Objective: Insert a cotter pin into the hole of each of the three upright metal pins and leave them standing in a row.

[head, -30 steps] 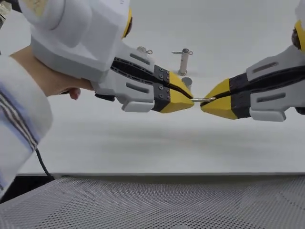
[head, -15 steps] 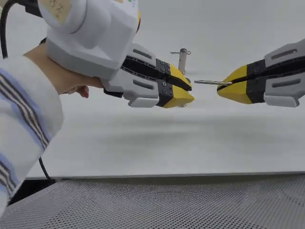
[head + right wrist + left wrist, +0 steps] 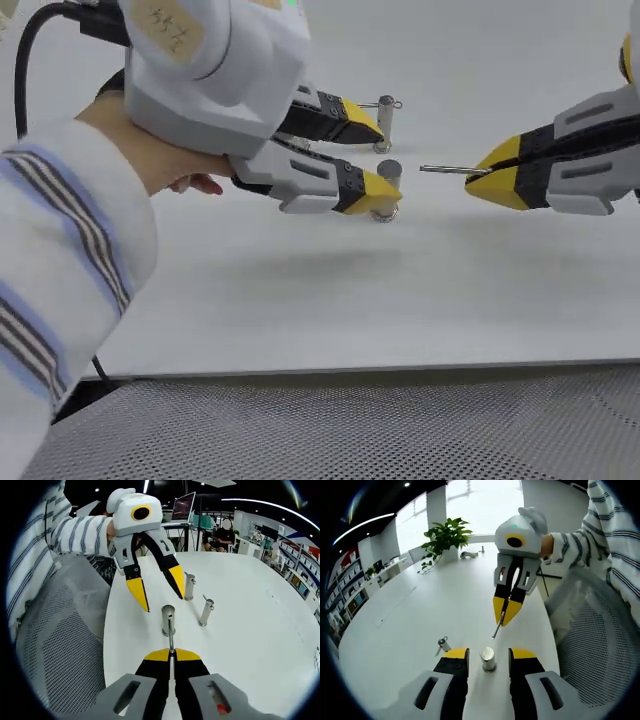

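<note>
Head view: left gripper (image 3: pixel 378 155) comes in from the upper left with a hand (image 3: pixel 150 160) in a striped sleeve (image 3: pixel 60 260) wrapped round its white body, pointing right and slightly down. Its yellow-tipped jaws are wide apart, one on either side of a short upright silver metal pin (image 3: pixel 389 176) on the white tabletop (image 3: pixel 300 300), with no contact seen. Right gripper (image 3: pixel 480 172) reaches in from the right edge, level, pointing left, clamped on a thin silver cotter pin (image 3: pixel 445 170) whose tip stops just short of the metal pin.

Left gripper view: the metal pin (image 3: pixel 488 658) stands between the parted jaws at bottom centre; the right gripper (image 3: pixel 506 615) angles down from above.

Right gripper view: jaws closed on the cotter pin (image 3: pixel 171 635), aimed at the metal pin (image 3: pixel 168 620). Two further upright pins (image 3: pixel 189 586) (image 3: pixel 206 611) stand right of centre.
</note>
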`<move>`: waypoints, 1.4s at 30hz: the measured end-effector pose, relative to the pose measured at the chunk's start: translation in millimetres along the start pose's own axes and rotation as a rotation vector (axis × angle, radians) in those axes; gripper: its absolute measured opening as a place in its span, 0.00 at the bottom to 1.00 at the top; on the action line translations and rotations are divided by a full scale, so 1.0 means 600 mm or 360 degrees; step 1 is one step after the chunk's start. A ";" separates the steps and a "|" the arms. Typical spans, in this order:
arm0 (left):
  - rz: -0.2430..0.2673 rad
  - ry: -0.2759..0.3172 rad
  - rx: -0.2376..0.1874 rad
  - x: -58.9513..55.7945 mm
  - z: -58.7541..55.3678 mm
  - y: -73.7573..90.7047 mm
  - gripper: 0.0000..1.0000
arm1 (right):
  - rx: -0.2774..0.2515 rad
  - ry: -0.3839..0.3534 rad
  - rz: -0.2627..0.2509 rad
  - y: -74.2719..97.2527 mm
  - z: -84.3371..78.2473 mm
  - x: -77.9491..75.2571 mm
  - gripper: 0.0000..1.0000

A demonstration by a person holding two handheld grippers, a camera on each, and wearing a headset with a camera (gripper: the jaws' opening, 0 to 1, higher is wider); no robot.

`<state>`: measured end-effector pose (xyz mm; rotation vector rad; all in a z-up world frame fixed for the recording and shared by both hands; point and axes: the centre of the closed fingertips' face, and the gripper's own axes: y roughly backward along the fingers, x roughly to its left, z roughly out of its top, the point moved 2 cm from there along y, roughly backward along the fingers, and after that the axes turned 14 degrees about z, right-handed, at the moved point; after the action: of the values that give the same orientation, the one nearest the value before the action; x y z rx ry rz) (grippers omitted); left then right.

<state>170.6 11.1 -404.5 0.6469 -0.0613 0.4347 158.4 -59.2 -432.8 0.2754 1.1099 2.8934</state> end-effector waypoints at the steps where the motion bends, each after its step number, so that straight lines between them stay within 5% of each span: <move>1: 0.0003 -0.0007 -0.0001 0.001 0.001 -0.002 0.29 | 0.0008 0.0005 0.0007 -0.003 0.000 -0.001 0.00; 10: -0.0021 -0.0049 0.0054 0.000 -0.014 -0.015 0.23 | 0.0037 0.0053 0.0042 -0.014 0.006 -0.014 0.00; 17: -0.0023 -0.0035 0.0044 0.001 -0.014 -0.021 0.10 | 0.0041 0.0070 0.0072 -0.022 0.010 -0.014 0.00; 34: -0.0028 -0.0055 0.0055 0.002 -0.020 -0.026 0.09 | 0.0123 0.0136 0.0107 -0.048 0.021 -0.019 0.00; 42: -0.0035 -0.0062 0.0068 0.000 -0.018 -0.028 0.09 | -0.0037 0.0161 0.0085 -0.068 0.041 -0.020 0.05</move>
<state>176.7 5.8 -422.3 0.6976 -0.0818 0.4035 172.9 -13.6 -443.6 0.1617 1.0981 2.9960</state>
